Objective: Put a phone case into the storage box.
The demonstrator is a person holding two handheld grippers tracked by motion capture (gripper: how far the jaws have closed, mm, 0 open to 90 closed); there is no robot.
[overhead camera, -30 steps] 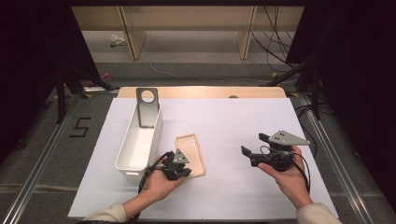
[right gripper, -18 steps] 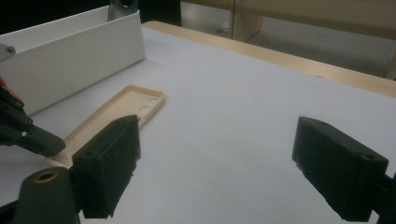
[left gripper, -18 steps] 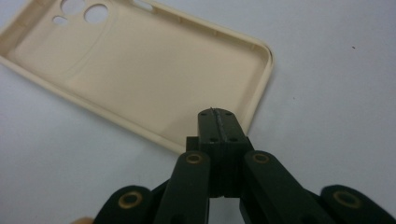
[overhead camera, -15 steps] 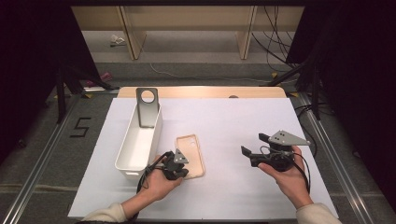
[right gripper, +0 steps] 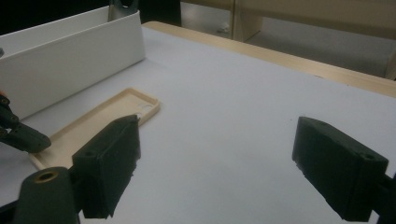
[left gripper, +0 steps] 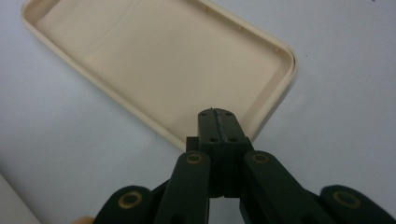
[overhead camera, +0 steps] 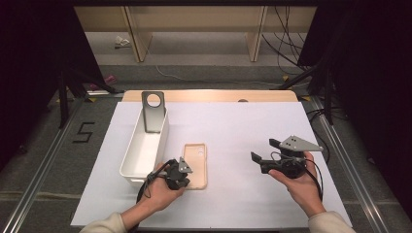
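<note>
Two handheld grippers are seen over a white-covered desk (overhead camera: 233, 126); the left gripper (overhead camera: 179, 175) is held low at the near end of a beige phone case (overhead camera: 197, 164), which lies flat, hollow side up, just beside a long white bin (overhead camera: 141, 150) on the person's left; a grey stand with a round hole (overhead camera: 154, 109) is propped at the bin's far end. In the left gripper view the fingers (left gripper: 218, 126) are pressed together, tips meeting over the case's near rim (left gripper: 261, 123); whether the rim is pinched between them or merely covered cannot be told. The right gripper (overhead camera: 272, 160) is held well apart to the right, above bare desk; its fingers (right gripper: 109, 154) are spread wide with nothing between them, and the case (right gripper: 100, 121) is seen farther off beyond them.

Judged from this, the step in hand is a grasp of the case at its near short edge. For this to be done well, the thin rim should be taken squarely between the pads; the lift should be kept low and slow, since a light, flexible shell can twist or slip; the bin wall should be cleared before any sideways move; the idle gripper should be kept out of the way.
</note>
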